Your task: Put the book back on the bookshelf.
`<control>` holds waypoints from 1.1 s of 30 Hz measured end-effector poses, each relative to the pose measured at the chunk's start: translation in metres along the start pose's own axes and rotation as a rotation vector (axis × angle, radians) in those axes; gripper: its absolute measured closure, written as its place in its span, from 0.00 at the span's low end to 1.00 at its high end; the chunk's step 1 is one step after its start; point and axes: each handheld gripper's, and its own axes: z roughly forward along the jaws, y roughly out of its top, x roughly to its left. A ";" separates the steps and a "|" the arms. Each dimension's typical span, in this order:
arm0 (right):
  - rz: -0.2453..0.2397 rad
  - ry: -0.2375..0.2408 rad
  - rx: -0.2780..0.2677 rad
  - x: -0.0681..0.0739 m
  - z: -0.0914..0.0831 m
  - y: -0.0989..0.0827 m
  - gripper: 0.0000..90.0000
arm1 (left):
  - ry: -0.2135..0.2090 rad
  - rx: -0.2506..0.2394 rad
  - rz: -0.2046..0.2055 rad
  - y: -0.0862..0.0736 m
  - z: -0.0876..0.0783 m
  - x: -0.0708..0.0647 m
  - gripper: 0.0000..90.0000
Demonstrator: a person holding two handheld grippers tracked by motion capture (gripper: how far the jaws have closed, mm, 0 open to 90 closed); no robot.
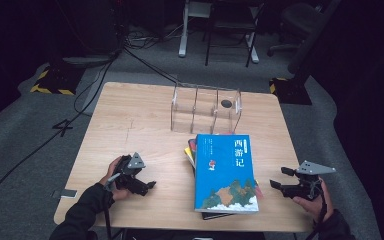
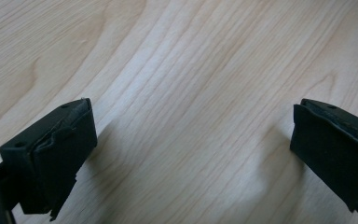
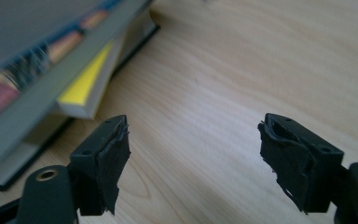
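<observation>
Both black hand-held grippers (image 1: 147,184) (image 1: 277,179) gape empty over pale woodgrain beside glossy stacked books (image 1: 226,172).

**Inspector A:** Item under review?

**Inspector B:** A stack of books (image 1: 215,175) on the near half of the wooden table (image 1: 130,125), a little right of centre. The top book (image 1: 227,172) is a large paperback with a blue cover, white Chinese characters running down its upper part and a landscape picture along its near edge.

**Inspector A:** Pose?

**Inspector B:** Lying flat, cover up, closed, long side running away from the person. It overhangs the smaller books beneath.

**Inspector A:** The lower ones?

**Inspector B:** Edges show at the far left corner and the near edge. The right gripper view shows a yellow-edged book (image 3: 81,88) and a dark-covered bottom book (image 3: 28,163). Exact count cannot be told.
</observation>
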 end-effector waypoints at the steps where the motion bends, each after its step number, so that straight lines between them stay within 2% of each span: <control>1: 0.000 0.000 0.000 0.000 0.000 0.000 0.28 | 0.000 0.000 0.000 0.000 0.000 0.000 0.01; 2: -0.011 0.023 -0.026 0.004 -0.005 0.011 0.28 | -0.006 0.003 0.014 0.001 0.001 -0.001 0.01; 3: -0.015 0.024 -0.035 0.006 -0.007 0.016 0.28 | -0.009 -0.003 0.033 0.003 0.002 -0.004 0.01; 6: -0.052 0.024 -0.023 0.013 -0.007 0.028 0.28 | -0.011 -0.005 0.039 0.004 0.003 -0.007 0.01; 13: -0.087 0.046 -0.036 0.024 -0.005 0.047 0.27 | -0.003 0.000 0.002 0.004 0.004 -0.010 0.01; 15: -0.097 0.049 -0.029 0.027 -0.003 0.050 0.26 | 0.007 -0.002 0.003 0.004 0.003 -0.011 0.01; 19: -0.058 0.094 -0.046 0.033 0.001 0.061 0.26 | 0.010 -0.002 -0.003 0.003 0.003 -0.012 0.01; 21: -0.070 0.111 -0.052 0.038 0.004 0.066 0.26 | 0.004 0.005 -0.006 0.003 0.003 -0.011 0.01; 26: -0.083 0.150 -0.012 0.048 0.014 0.069 0.25 | 0.004 0.005 -0.007 0.003 0.003 -0.012 0.01; 33: -0.076 0.211 0.021 0.050 0.023 0.070 0.23 | 0.005 0.002 -0.008 0.004 0.003 -0.012 0.01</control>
